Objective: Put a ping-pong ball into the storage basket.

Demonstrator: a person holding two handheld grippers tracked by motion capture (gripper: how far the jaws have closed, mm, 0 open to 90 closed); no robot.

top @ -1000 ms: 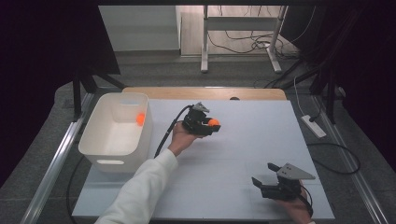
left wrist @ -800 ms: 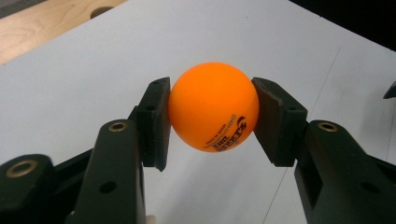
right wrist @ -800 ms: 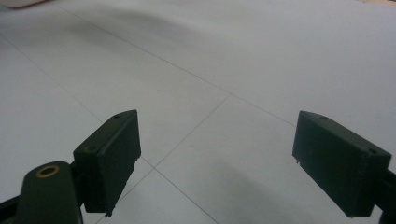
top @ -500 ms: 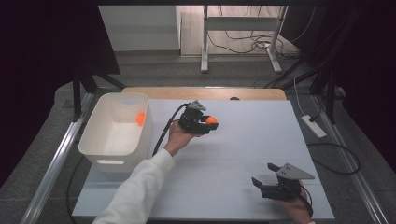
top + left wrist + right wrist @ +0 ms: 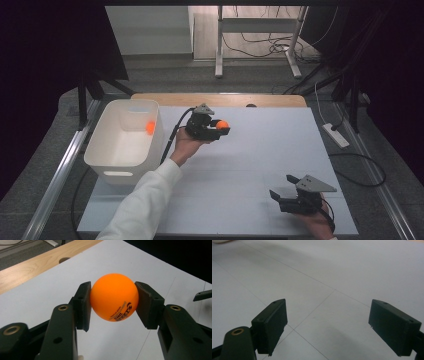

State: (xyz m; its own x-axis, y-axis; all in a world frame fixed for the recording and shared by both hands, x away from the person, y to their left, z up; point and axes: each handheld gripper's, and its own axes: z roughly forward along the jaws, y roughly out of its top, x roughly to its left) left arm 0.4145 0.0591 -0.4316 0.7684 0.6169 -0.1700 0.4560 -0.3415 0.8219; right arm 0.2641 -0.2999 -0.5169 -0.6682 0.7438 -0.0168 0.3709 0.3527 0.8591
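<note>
Orange table-tennis ball (image 5: 114, 297), smooth hollow plastic with black printing, sits clamped between the two black jaws of your left gripper (image 5: 215, 131), held clear above the pale grey tabletop (image 5: 260, 150) just right of the white plastic tub (image 5: 106, 159). A second orange ball (image 5: 150, 127) already lies inside that tub against its far wall. Seen from the left gripper view, the pads meet the ball at opposite sides near its widest line, which looks like the right place to hold it: a sphere this light and slick would likely squirt out if pinched above or below that line. It weighs almost nothing and is stiff enough for a gentle grip, yet the thin shell could dent under a hard squeeze, so you need no more pressure than you have. Let go low over the tub, since a ball like this will probably bounce and roll. Your right gripper (image 5: 289, 194) rests near the table's front right corner, jaws spread wide with nothing between them.
</note>
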